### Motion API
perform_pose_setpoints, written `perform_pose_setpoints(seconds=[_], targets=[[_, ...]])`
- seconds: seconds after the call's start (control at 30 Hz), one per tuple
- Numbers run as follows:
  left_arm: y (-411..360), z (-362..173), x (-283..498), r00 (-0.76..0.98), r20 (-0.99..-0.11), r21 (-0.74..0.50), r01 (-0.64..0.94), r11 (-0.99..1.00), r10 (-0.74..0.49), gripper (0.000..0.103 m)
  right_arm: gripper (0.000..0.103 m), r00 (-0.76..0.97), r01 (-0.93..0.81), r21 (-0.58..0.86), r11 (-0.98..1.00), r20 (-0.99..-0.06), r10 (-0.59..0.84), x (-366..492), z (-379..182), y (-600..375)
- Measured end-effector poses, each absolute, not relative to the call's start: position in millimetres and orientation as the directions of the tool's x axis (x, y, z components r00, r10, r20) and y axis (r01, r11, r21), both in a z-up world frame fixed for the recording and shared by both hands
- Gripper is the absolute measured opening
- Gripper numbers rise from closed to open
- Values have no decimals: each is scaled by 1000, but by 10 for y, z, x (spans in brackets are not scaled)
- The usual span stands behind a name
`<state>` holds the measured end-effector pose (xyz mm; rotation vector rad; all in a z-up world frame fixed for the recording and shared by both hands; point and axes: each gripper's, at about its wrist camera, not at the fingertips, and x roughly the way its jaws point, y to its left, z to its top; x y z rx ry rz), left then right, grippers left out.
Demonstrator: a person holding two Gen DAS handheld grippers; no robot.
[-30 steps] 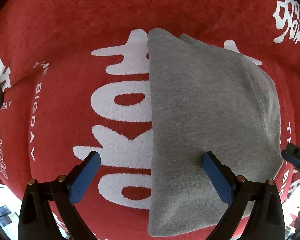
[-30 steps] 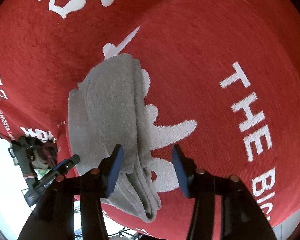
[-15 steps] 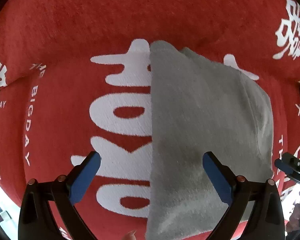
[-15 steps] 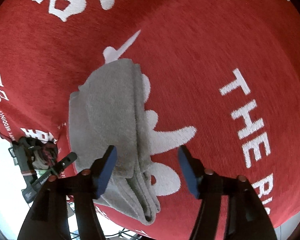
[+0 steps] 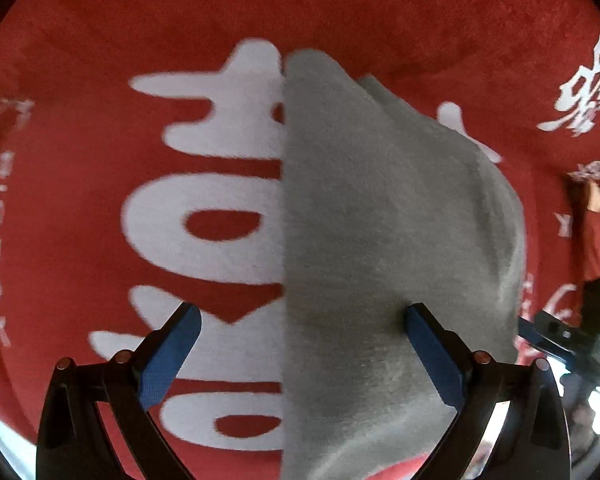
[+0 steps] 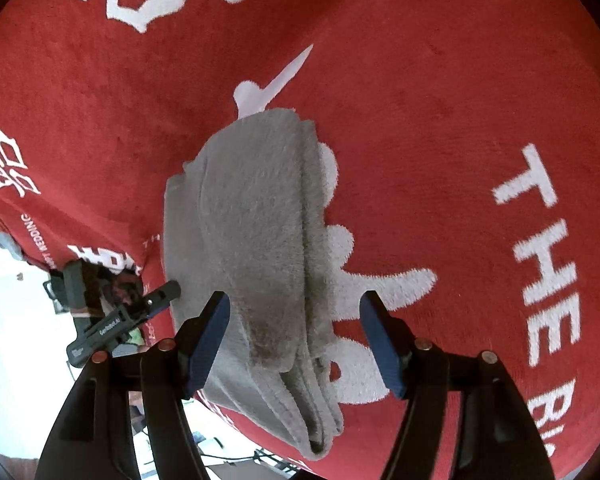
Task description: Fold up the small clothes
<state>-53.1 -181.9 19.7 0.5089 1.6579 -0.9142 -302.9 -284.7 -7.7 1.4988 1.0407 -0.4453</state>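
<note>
Red fuzzy cloth with big white letters (image 5: 204,216) covers the counter, and a small grey folded garment (image 6: 256,240) lies on it near the front edge. Both the left claw (image 5: 300,356) and the right claw (image 6: 296,340) hang open over it, holding nothing; the right one has just been opening. I think a good next fold needs both claws pinching matching corners, so the edges line up.

Grey garment (image 6: 256,240) is fuzzy matt fleece-like cloth; red cover (image 6: 420,140) short-pile plush, white printed lettering; gripper fingers (image 5: 452,364) matt black plastic, blue textured pads.
</note>
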Motion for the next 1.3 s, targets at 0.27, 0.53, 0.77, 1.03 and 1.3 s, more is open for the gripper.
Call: perform_pose_setpoints(seconds=[0.27, 0.53, 0.77, 1.03, 1.3], targets=[[-1919, -2, -617, -405, -899, -426, 713, 558, -169, 102, 71, 600, 727, 685, 44, -666, 444, -2933, -364, -2844], [-2145, -25, -826, -389, -909, -408, 755, 514, -150, 102, 75, 634, 665, 745, 61, -605, 481, -2652, -459, -2859], [-2107, 10, -817, -374, -912, -405, 756, 514, -168, 101, 75, 643, 655, 753, 61, -597, 480, -2462, -511, -2825], [-1871, 298, -799, -338, -903, -428, 763, 485, -267, 54, 33, 691, 633, 774, -14, -557, 461, -2562, -403, -2752], [-1522, 649, -678, -386, -860, -504, 750, 429, -335, 52, 33, 747, 580, 814, -25, -519, 415, -2422, 55, -2473]])
